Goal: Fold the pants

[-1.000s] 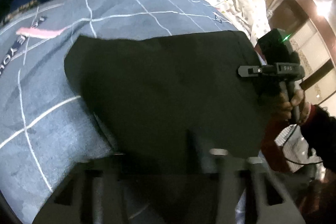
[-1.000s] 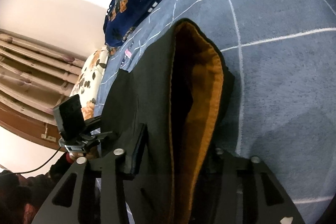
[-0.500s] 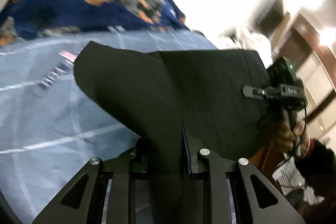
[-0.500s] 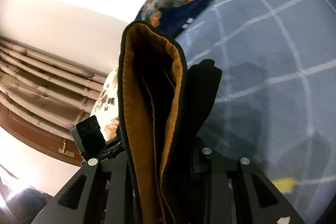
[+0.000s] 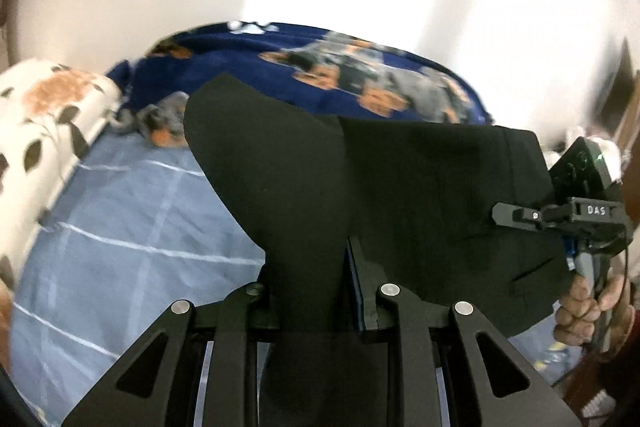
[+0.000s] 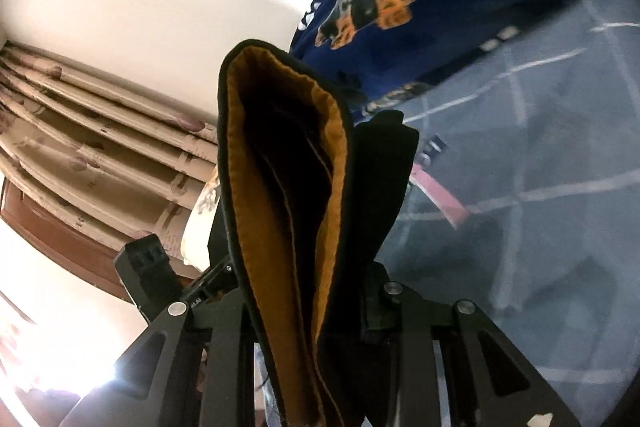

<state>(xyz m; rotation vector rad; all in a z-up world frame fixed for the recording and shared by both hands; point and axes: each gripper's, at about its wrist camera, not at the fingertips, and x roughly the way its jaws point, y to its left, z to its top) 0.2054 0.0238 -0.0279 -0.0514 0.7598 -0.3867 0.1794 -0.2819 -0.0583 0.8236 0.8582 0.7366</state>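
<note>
The black pants [image 5: 400, 187] hang stretched between my two grippers, lifted above the bed. My left gripper [image 5: 316, 291] is shut on one edge of the pants. My right gripper [image 6: 316, 303] is shut on the waistband end, where the orange lining [image 6: 272, 211] shows inside the fold. In the left wrist view the right gripper [image 5: 504, 217] clamps the far right edge of the cloth, held by a hand [image 5: 588, 303]. In the right wrist view the left gripper body [image 6: 148, 263] shows behind the pants at lower left.
The bed has a grey-blue cover with white grid lines [image 5: 132, 227]. A navy blanket with a dog print [image 5: 360, 83] lies bunched at its far side. A white floral pillow [image 5: 44, 115] sits at left. Curtains [image 6: 100, 147] hang beyond.
Both grippers have lifted the pants up off the bed cover and tilted upward. More wall and blanket show now, and the cloth hangs in the air between them.
</note>
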